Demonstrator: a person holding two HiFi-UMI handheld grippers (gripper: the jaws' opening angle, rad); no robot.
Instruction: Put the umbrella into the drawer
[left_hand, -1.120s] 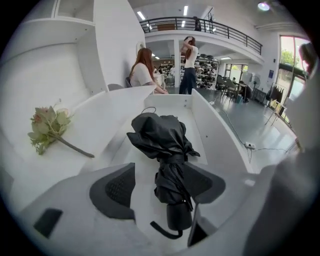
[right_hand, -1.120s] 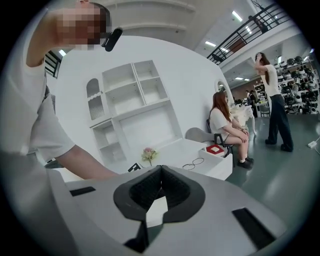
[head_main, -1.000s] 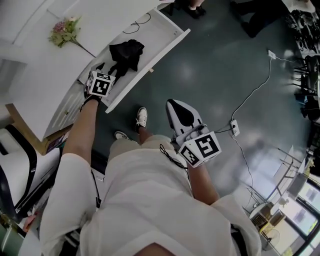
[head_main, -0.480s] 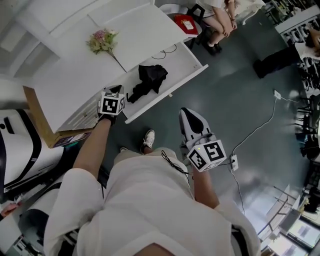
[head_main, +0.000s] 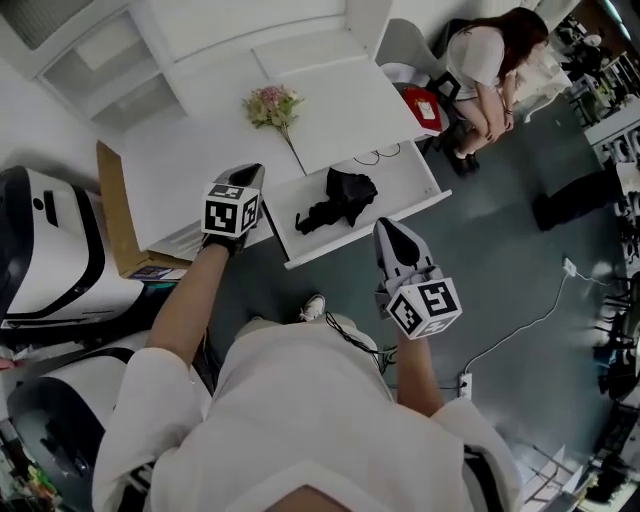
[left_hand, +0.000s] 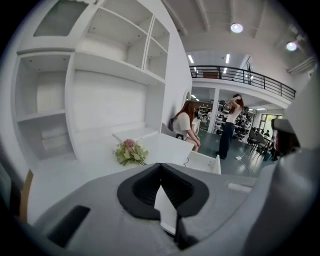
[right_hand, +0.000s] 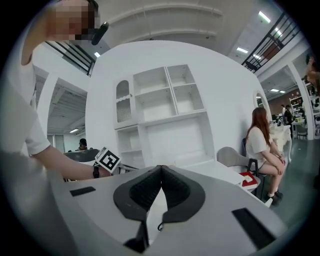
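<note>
Lying in the open white drawer (head_main: 400, 185), the black umbrella (head_main: 335, 198) is folded but loose, a crumpled bundle near the drawer's middle. Head view: it sits to the right of the left gripper (head_main: 252, 170) tips and beyond, slightly left of, the right gripper (head_main: 388, 225) tips. It is well apart from both, w/ nothing touching it. A thin dark loop behind it on the drawer floor is prob. a cable (head_main: 375, 157); too small to be sure.

Left gripper (left_hand: 161, 164): jaws closed, pads meeting at the tips, nothing btwn them. It hangs over the white desk top (head_main: 200, 170), w/ the drawer's far corner showing just right of the jaws in its own view. A flower bunch (left_hand: 130, 151) lies on the desk ahead of the jaws, a bit left.

Right gripper (right_hand: 161, 166): jaws also closed and empty. It hangs over the dark floor just in front of the drawer's front panel, pointing toward the white shelf unit (right_hand: 160, 110).

A seated person (right_hand: 262, 145) is off to the right of both jaw pairs, past the desk end, w/ a red item (head_main: 422, 108) beside them.
</note>
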